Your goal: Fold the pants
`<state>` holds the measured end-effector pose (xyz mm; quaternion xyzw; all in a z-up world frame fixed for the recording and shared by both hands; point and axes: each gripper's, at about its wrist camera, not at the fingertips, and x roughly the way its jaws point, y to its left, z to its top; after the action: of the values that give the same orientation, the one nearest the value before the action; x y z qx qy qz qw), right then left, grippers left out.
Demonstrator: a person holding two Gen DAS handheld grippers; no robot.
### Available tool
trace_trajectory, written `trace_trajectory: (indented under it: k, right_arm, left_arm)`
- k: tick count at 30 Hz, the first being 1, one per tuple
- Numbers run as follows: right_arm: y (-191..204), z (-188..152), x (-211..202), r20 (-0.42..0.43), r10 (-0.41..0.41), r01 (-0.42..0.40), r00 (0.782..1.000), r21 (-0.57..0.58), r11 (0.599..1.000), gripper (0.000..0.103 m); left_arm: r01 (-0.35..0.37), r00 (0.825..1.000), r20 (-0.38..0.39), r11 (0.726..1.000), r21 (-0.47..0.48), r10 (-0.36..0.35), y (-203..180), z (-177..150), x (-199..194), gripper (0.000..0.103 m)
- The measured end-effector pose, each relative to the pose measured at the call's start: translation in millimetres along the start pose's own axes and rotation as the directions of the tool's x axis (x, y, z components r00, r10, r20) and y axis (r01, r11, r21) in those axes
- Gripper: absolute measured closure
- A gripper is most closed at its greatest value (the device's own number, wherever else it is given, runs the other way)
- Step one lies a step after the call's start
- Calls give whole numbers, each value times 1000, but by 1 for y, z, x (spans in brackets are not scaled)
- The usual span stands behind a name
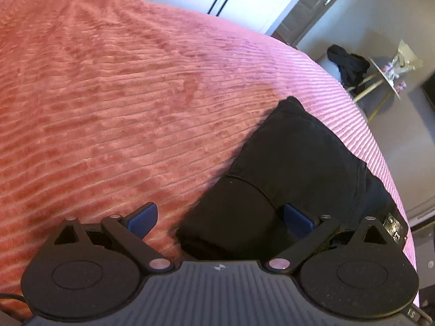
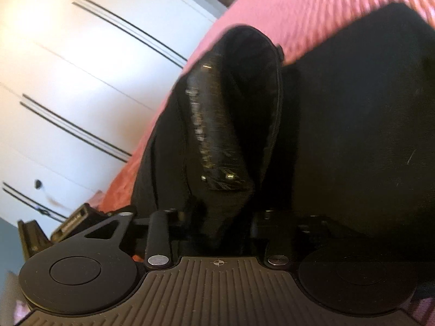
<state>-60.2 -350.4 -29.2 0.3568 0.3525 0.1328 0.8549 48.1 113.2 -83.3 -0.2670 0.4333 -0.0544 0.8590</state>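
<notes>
pants (image 1: 293,163): black, folded, lying on the pink bedspread (image 1: 122,95) toward its 4 o'clock edge | left gripper (image 1: 220,217): released, 2 blue pads wide apart, folded end between them | right gripper (image 2: 214,217): seemingly clenched on the pants' waistband (image 2: 217,125); dark, fingertips hidden | white wardrobe (image 2: 68,68) at 10 o'clock

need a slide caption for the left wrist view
Open left tongs straddle the end of folded black pants on a pink ribbed bedspread.
</notes>
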Motion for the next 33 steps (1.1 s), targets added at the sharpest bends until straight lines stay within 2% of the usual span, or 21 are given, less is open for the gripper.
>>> trace_trajectory:
  k: [2, 4, 7, 11, 13, 14, 16, 18, 20, 23, 27, 33]
  right_arm:
    - [14, -1, -10, 41, 12, -10, 999, -45, 999, 75]
    - [22, 1, -23, 86, 55, -52, 995, -36, 998, 76]
    - [29, 8, -50, 172, 115, -112, 978, -28, 993, 77]
    - [19, 18, -84, 270, 152, -162, 951, 13, 987, 78]
    - [6, 20, -100, 296, 124, -142, 947, 39, 989, 78]
    - [-2, 23, -107, 297, 98, -118, 950, 49, 992, 78]
    - [-11, 22, -110, 282, -6, -12, 959, 62, 998, 77]
    - [-21, 19, -101, 229, -129, 113, 965, 82, 990, 73]
    - [-31, 18, -87, 168, -212, 191, 963, 130, 973, 66]
    - [-44, 17, -75, 121, -208, 185, 970, 182, 966, 56]
    - [-52, 14, -74, 119, -180, 153, 976, 207, 966, 52]
    - [-61, 7, -46, 151, -115, 72, 982, 266, 961, 49]
  left_arm:
    - [-2, 1000, 29, 1000, -14, 3, 2, -1, -6, 4]
    - [-3, 997, 73, 999, -43, 6, 5, -3, -14, 4]
    - [5, 993, 122, 997, -82, 5, 11, -5, -24, 4]
    - [3, 993, 116, 998, -57, 4, 7, -5, -24, 4]
    - [-5, 994, 108, 999, -34, 8, 3, -5, -23, 4]
    - [-11, 995, 100, 1000, -23, 13, 1, -5, -22, 4]
    - [-33, 996, 77, 999, 0, 33, -3, -6, -17, 4]
    - [-59, 997, 49, 998, 24, 57, -8, -5, -11, 4]
    - [-70, 997, 24, 996, 50, 69, -12, -6, -6, 4]
    - [-82, 997, 7, 994, 76, 82, -15, -7, -3, 4]
    - [-72, 997, -1, 994, 77, 72, -14, -8, -3, 4]
    - [-50, 999, -11, 996, 76, 51, -13, -7, -4, 4]
